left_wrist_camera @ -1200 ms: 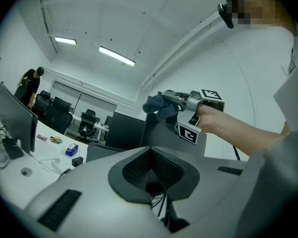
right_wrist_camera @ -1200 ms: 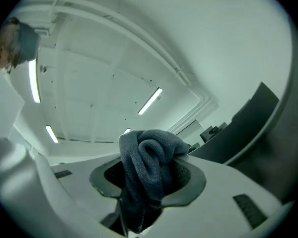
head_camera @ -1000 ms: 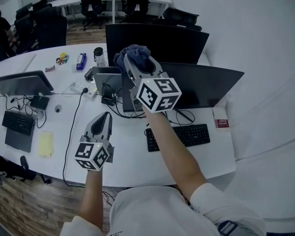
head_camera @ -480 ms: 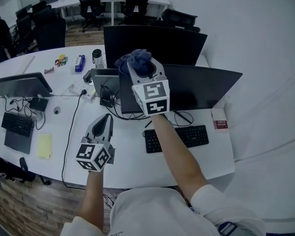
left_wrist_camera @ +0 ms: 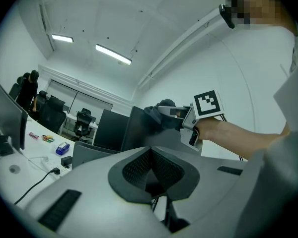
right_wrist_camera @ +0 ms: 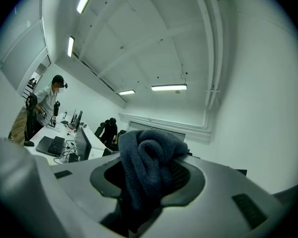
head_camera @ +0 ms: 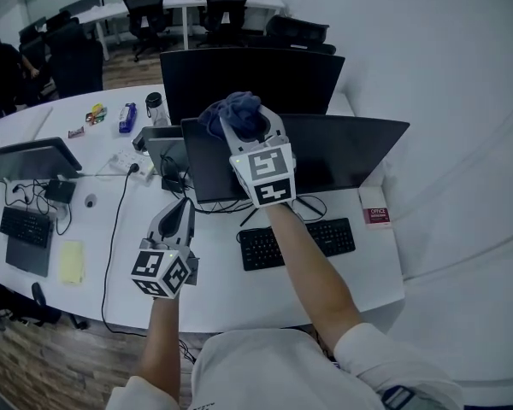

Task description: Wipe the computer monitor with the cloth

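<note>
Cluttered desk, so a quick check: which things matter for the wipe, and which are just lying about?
In use: cloth, clamped in the right hand-held gripper; front monitor.
Lying about: keyboard, bottle, yellow pad, rear monitor.

The person wears a white shirt (head_camera: 256, 370) whose sleeves (head_camera: 372, 344) end near the elbows. Up and left of the shirt, the left gripper (head_camera: 183, 203) is a pale grey tapering shell with dark mesh-textured pads (left_wrist_camera: 134, 170) and a white rear cube with black square markers (head_camera: 162, 272). Above the shirt, the right gripper (head_camera: 248, 120) has the same build, with a like marker cube (head_camera: 269, 176).
</note>
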The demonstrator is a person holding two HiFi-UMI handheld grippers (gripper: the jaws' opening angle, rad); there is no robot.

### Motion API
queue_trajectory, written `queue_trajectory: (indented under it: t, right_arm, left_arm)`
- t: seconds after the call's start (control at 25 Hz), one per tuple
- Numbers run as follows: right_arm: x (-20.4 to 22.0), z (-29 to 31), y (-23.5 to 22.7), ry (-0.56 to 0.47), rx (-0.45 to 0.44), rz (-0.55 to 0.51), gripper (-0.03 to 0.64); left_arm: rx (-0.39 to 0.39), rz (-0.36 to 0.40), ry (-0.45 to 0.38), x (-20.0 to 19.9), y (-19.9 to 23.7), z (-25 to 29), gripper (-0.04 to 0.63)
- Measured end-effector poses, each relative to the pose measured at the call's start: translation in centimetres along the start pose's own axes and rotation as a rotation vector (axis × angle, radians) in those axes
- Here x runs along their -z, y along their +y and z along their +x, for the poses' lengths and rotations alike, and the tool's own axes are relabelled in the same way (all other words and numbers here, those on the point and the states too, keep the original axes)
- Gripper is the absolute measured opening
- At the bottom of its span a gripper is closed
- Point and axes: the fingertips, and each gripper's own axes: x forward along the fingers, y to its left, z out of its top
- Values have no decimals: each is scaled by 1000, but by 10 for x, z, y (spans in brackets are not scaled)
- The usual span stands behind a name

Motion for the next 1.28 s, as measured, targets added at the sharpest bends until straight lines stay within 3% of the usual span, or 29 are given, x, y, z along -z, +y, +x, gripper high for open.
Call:
queue_trajectory:
  t: [0.76, 1.28]
  right_arm:
    - [39, -60, -114, -13, 16, 59, 173]
    - [66, -103, -194, -31, 63, 86, 173]
  left_arm:
    - [59, 75, -42, -19, -110, 91, 11]
    - [83, 91, -31, -4, -172, 141, 11]
